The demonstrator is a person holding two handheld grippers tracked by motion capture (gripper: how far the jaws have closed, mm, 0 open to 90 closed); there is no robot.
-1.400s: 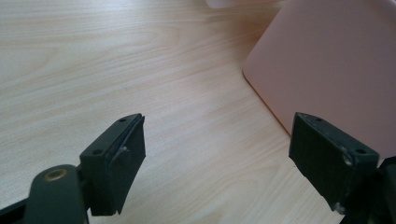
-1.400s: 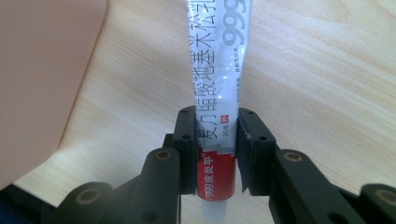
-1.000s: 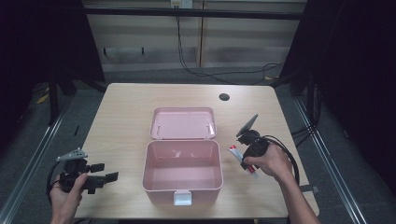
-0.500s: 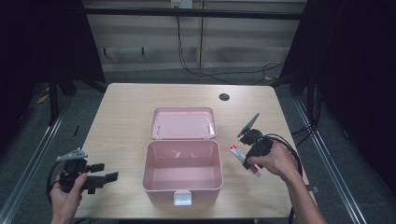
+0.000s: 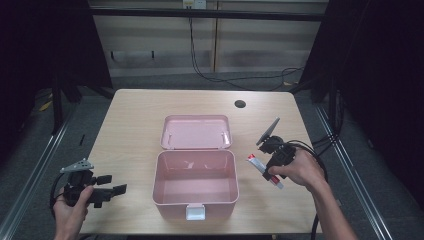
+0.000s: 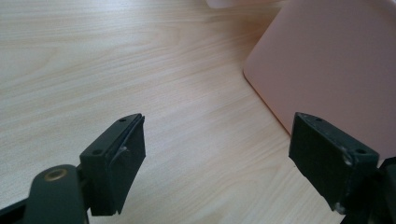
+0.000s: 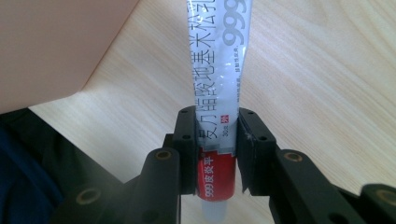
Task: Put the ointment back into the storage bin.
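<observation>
Where high view blurs it, right gripper [image 7: 215,140] view: jaws clamped on printed tube [image 7: 215,70]; left gripper [image 6: 219,158] wide, empty, beside pink box [image 6: 336,70].

Pink plastic box [image 5: 195,183]: lid open, laid back flat, interior empty, mid-table. White-and-red ointment tube [image 5: 264,170]: just right of box, clamped near its cap.

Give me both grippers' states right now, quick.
Left gripper: open, holding nothing, over the table beside the pink box.
Right gripper: shut on the ointment tube.
</observation>
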